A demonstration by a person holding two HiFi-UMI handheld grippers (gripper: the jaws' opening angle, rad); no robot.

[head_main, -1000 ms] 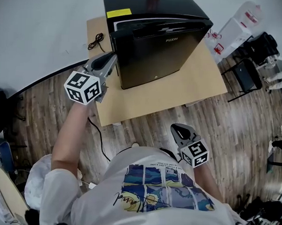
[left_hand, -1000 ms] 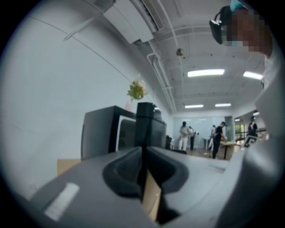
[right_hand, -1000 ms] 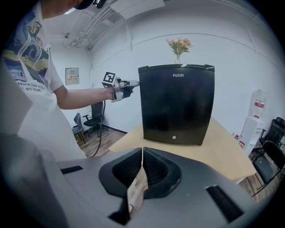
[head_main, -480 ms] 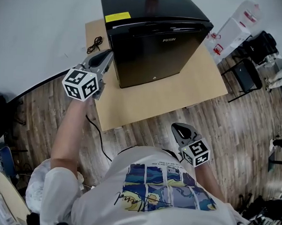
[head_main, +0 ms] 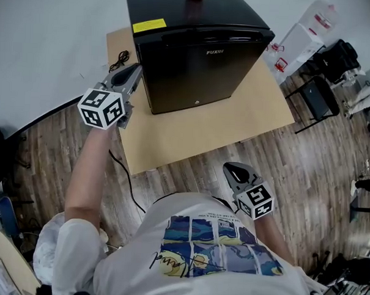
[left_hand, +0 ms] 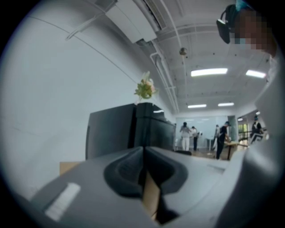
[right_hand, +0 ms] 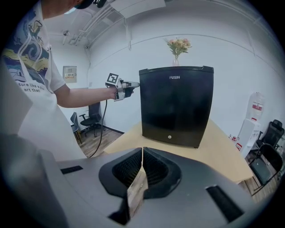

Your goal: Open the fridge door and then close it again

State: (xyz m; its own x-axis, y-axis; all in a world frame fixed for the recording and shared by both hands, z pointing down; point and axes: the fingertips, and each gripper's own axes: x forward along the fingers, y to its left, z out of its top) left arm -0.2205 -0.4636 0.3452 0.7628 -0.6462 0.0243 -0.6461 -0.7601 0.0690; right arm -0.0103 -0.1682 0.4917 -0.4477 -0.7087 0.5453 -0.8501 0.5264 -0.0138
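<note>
In the head view, the black fridge (head_main: 195, 58) stands at twelve o'clock on a pale wooden platform (head_main: 198, 135), with its door shut. The left gripper (head_main: 134, 71) is at ten o'clock, its tips just beside the fridge's left front edge; whether they touch cannot be told. The right gripper (head_main: 236, 172) hangs at five o'clock, well apart from the fridge.

In the left gripper view, the jaws have just been closing and meet at their tips with nothing between them. The fridge rises beyond them at eleven o'clock, with flowers (left_hand: 144, 89) on top.

In the right gripper view, the jaws are together and empty. The closed fridge stands at twelve o'clock, and the left gripper is at the fridge's upper-left corner.
</note>
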